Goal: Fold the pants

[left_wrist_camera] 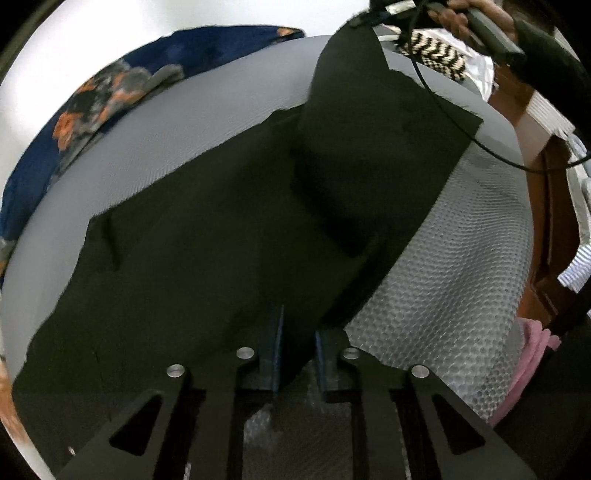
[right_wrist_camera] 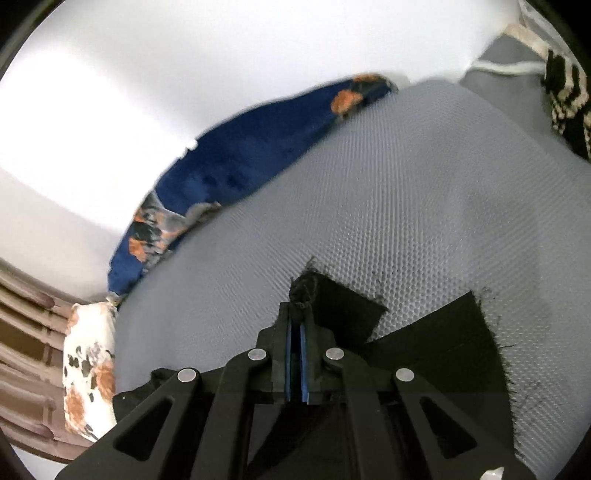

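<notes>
Black pants (left_wrist_camera: 229, 236) lie spread on a grey textured mat (left_wrist_camera: 461, 266). My left gripper (left_wrist_camera: 298, 332) sits at the near edge of the pants with fabric between its blue pads; the jaws stand a little apart. My right gripper (right_wrist_camera: 298, 317) is shut on a frayed black hem (right_wrist_camera: 306, 288) and holds it above the mat (right_wrist_camera: 369, 184). In the left wrist view the right gripper (left_wrist_camera: 369, 14) shows at the top, lifting one pant leg (left_wrist_camera: 354, 74) up off the mat. More black fabric (right_wrist_camera: 443, 339) hangs below the right gripper.
A navy floral pillow (left_wrist_camera: 110, 92) lies along the far edge of the mat by a white wall; it also shows in the right wrist view (right_wrist_camera: 240, 155). A black-and-white patterned cloth (left_wrist_camera: 436, 51) lies at the back right. Wooden furniture (left_wrist_camera: 535, 147) and pink cloth (left_wrist_camera: 528, 350) stand at right.
</notes>
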A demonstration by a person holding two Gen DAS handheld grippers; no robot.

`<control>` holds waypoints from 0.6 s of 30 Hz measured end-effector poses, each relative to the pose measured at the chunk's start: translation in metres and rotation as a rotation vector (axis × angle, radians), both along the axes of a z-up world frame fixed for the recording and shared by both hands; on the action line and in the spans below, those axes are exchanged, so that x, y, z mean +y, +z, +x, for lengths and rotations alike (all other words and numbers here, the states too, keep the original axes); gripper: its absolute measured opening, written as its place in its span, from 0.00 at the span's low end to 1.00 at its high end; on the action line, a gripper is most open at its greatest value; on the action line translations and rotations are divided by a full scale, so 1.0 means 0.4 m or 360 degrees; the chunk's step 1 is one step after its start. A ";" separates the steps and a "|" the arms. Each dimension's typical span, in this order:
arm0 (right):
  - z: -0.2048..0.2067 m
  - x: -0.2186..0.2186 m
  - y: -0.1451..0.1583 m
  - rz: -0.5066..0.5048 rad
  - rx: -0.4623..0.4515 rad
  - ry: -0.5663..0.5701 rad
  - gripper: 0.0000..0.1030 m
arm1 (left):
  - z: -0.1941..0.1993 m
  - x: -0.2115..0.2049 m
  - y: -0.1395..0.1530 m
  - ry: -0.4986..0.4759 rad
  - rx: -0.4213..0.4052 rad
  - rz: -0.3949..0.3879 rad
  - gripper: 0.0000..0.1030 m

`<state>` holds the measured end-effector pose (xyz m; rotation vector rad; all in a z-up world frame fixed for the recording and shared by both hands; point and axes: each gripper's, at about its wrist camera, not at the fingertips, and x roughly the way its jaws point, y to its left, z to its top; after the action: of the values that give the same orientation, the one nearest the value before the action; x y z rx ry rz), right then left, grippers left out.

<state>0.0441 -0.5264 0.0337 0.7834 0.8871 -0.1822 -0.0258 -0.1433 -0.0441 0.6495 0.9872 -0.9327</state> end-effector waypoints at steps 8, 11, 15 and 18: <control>-0.160 0.008 0.118 -0.0193 -0.0131 -0.0063 0.03 | 0.023 -0.007 0.020 0.0011 -0.0013 -0.0102 0.10; -0.240 -0.005 0.062 -0.0202 -0.0022 -0.0156 0.03 | 0.017 -0.020 0.008 -0.0033 0.0012 -0.0099 0.11; -0.353 -0.028 -0.101 -0.0107 0.0240 -0.0308 0.03 | 0.005 -0.033 -0.028 -0.0084 0.0023 -0.0041 0.11; -0.416 -0.034 -0.209 -0.0034 0.0394 -0.0383 0.03 | 0.003 -0.046 -0.047 -0.0108 0.0020 -0.0006 0.11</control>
<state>-0.1224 -0.5402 -0.0497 0.8591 1.0203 -0.5087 -0.0246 -0.1616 -0.0628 0.6778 0.9791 -0.9990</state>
